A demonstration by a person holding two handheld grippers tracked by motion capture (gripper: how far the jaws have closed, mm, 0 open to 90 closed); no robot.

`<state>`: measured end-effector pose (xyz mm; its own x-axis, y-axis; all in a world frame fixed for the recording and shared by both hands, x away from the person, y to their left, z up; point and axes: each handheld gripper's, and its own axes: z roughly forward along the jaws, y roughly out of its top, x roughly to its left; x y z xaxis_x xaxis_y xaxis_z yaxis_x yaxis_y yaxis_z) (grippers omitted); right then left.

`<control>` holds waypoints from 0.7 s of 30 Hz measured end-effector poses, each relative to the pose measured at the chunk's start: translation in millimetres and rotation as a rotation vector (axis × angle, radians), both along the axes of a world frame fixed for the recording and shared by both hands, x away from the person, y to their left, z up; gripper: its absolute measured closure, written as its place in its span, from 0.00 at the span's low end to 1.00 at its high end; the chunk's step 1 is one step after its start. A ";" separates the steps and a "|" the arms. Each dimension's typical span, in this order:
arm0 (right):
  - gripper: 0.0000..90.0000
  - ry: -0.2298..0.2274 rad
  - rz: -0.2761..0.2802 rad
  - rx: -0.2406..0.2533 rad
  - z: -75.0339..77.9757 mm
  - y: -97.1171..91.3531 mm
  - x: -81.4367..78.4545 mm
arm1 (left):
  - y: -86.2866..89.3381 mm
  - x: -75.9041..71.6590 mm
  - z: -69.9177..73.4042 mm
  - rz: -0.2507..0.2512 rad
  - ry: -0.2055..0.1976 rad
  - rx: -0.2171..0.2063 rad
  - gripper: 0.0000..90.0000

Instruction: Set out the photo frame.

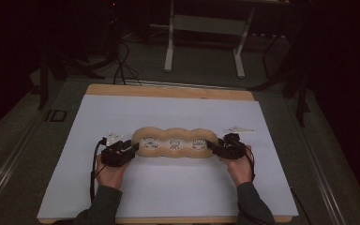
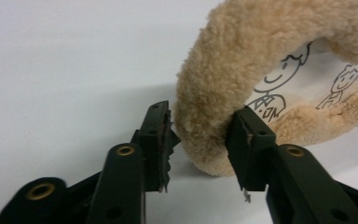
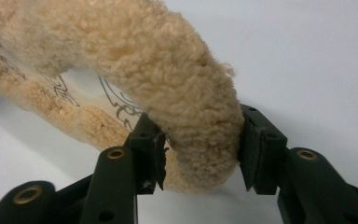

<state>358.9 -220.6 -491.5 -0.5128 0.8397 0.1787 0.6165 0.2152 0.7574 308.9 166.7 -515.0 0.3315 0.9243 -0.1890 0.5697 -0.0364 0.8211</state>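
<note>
- High view: long tan fleece cushion with three lobes and white printed panels of cartoon figures lies flat across the middle of the white sheet-covered desk. My left gripper sits at the cushion's left end, my right gripper at its right end, both low on the desk. My left hand and right hand come in from the bottom edge, dark sleeves on the forearms. A small white flat piece lies on the sheet just past my right gripper. A wooden desk edge shows beyond the sheet.
- Left gripper view: my black fingers stand around the cushion's fluffy rim. The right finger touches the fleece; the left finger stands just clear, a sliver of gap visible. So not clamped, parted around the rim. The cartoon print shows inside the loop.
- Right gripper view: my fingers straddle the cushion's end roll. Both pads sit against the fleece, left one and right one; the fleece bulges between them. Reads as gripping the cushion end.
</note>
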 end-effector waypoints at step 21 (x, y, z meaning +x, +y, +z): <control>0.46 0.003 0.021 -0.029 9.0 -11.5 -12.8 | 14.2 -10.8 16.2 0.014 -0.062 -0.006 0.57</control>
<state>346.1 -232.1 -482.4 -0.5298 0.8336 0.1562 0.6138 0.2497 0.7489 298.0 180.9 -498.8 0.3299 0.9278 -0.1744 0.5180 -0.0235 0.8550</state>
